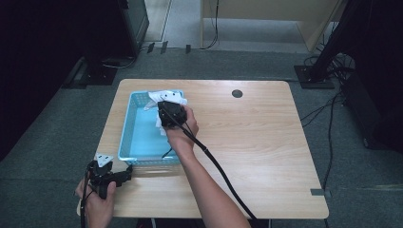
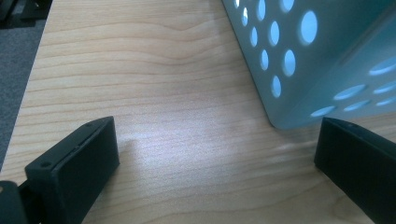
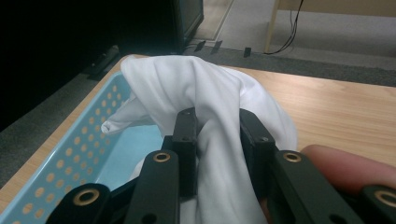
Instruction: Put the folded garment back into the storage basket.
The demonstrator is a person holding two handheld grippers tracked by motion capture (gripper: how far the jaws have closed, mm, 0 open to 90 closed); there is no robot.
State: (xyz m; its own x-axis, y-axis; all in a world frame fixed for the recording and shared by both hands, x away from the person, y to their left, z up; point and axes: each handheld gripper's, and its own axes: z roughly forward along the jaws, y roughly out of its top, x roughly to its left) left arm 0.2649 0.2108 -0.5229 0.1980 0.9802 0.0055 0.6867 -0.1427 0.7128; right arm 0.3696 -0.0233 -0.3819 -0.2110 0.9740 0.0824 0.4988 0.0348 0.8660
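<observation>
A white cloth [image 1: 166,98] hangs bunched over the far right part of a light blue perforated basket [image 1: 127,124] on the wooden table. My right gripper [image 1: 167,112] is shut on the cloth [image 3: 205,100]; in the right gripper view its two black jaws pinch a fold of the fabric above the basket [image 3: 70,154]. My left gripper [image 1: 110,170] rests on the table at the basket's near left corner, open, with bare wood between its jaws. In the left gripper view the basket's corner [image 2: 303,60] stands just ahead of the right jaw.
The wooden table [image 1: 247,142] has a dark round hole [image 1: 237,93] near its far edge. Grey carpet surrounds it, with cables [image 1: 328,123] on the floor at the right and dark equipment at the back left. The right gripper's cable trails along the forearm.
</observation>
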